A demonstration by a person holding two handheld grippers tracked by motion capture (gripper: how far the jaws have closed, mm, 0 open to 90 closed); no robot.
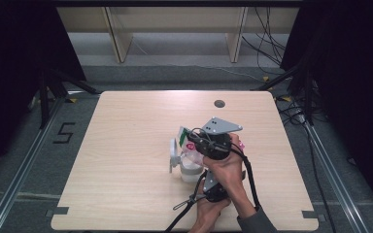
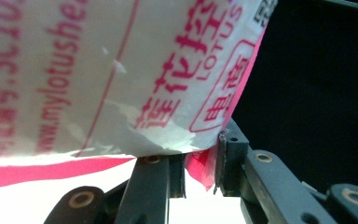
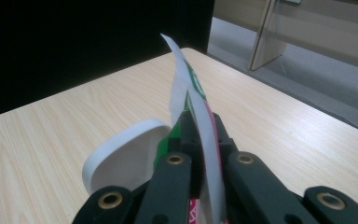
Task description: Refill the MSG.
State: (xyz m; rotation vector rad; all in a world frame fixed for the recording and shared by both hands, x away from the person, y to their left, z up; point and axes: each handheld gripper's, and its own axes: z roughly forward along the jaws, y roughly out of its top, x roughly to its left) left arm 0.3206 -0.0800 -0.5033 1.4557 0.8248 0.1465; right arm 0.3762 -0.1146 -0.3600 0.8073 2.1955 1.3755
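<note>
Both grippers clamp one plastic packet [image 1: 190, 145] above a white cup [image 1: 190, 171] near the table's [image 1: 126, 145] middle: left gripper [image 2: 200, 175] on its pink corner, right gripper [image 3: 200, 135] on the top edge. Risk: uneven pulling probably tears it crookedly, spilling contents beside the cup.

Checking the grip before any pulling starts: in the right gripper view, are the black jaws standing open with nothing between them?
No, the right gripper has its jaws closed on the packet's thin white edge.
</note>
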